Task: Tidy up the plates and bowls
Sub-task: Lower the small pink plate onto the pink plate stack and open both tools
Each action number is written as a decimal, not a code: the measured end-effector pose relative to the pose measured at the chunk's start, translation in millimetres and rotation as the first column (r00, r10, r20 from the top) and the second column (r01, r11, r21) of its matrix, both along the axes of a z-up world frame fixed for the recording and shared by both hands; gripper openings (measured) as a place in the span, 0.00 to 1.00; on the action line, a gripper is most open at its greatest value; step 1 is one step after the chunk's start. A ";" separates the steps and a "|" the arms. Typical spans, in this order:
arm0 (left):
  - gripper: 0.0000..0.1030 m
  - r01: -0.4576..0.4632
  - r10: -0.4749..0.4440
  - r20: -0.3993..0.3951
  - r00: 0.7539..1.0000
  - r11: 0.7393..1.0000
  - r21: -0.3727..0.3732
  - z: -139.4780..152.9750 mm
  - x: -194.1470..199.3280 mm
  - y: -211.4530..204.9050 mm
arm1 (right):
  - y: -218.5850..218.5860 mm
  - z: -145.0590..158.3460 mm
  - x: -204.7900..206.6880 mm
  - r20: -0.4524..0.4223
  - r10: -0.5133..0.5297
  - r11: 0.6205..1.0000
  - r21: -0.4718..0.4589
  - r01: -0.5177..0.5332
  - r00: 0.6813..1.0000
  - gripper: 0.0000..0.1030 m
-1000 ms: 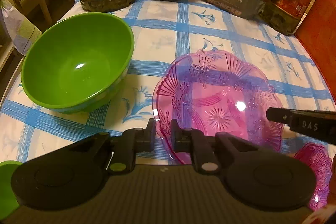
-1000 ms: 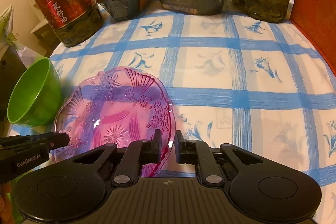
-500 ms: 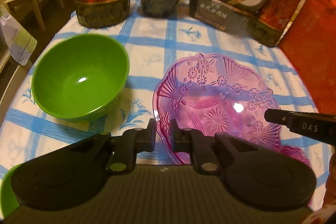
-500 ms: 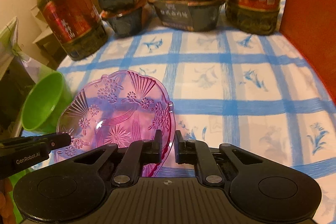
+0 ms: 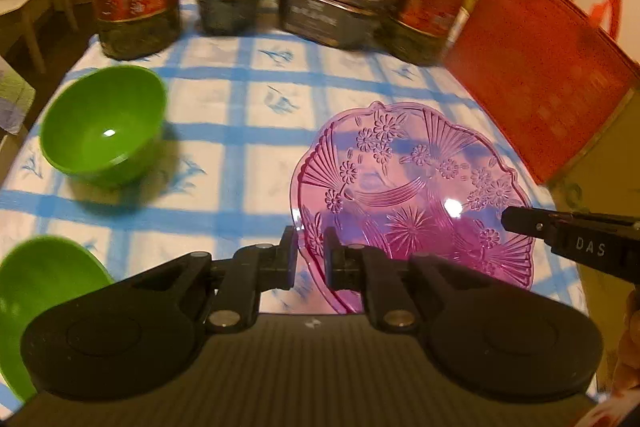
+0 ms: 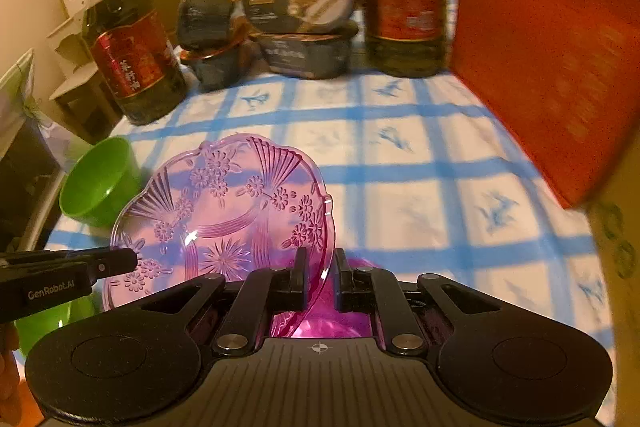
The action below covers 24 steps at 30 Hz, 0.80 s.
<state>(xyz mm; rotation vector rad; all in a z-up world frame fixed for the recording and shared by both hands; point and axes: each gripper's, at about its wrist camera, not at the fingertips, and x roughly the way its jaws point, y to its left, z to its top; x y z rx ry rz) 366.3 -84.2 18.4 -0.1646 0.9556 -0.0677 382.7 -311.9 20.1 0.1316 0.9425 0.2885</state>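
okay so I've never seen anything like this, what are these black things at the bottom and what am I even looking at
Each picture comes from a camera on a hand-held gripper a person carries. The left hand-held gripper and the right hand-held gripper each pinch the rim of the same pink plate, lifted at a tilt over a blue checked tablecloth. A green bowl stands to the left, another green bowl nearer. Oil bottles, food boxes and a red bag line the back.
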 end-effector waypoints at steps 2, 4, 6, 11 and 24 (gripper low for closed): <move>0.11 0.023 -0.023 -0.001 1.000 1.000 -0.001 -1.5 -7.1 -11.4 | -12.2 -2.4 -11.2 -0.005 -0.021 1.000 0.002 0.021 1.000 0.11; 0.11 0.046 -0.046 -0.006 0.999 0.999 0.001 -4.4 -13.0 -23.0 | -22.2 -7.1 -20.8 -0.015 -0.040 0.999 -0.004 0.040 0.999 0.11; 0.11 0.060 -0.060 -0.012 0.998 0.998 0.002 -8.5 -17.2 -31.3 | -29.4 -13.3 -28.8 -0.029 -0.053 0.999 -0.008 0.053 0.998 0.11; 0.11 0.087 -0.086 -0.033 0.996 0.996 0.014 -22.9 -23.3 -45.6 | -42.7 -28.1 -39.6 -0.048 -0.072 0.997 -0.010 0.072 0.996 0.11; 0.11 0.113 -0.111 -0.056 0.992 0.993 0.030 -43.8 -20.0 -53.4 | -53.3 -52.4 -40.2 -0.077 -0.086 0.996 0.002 0.087 0.993 0.11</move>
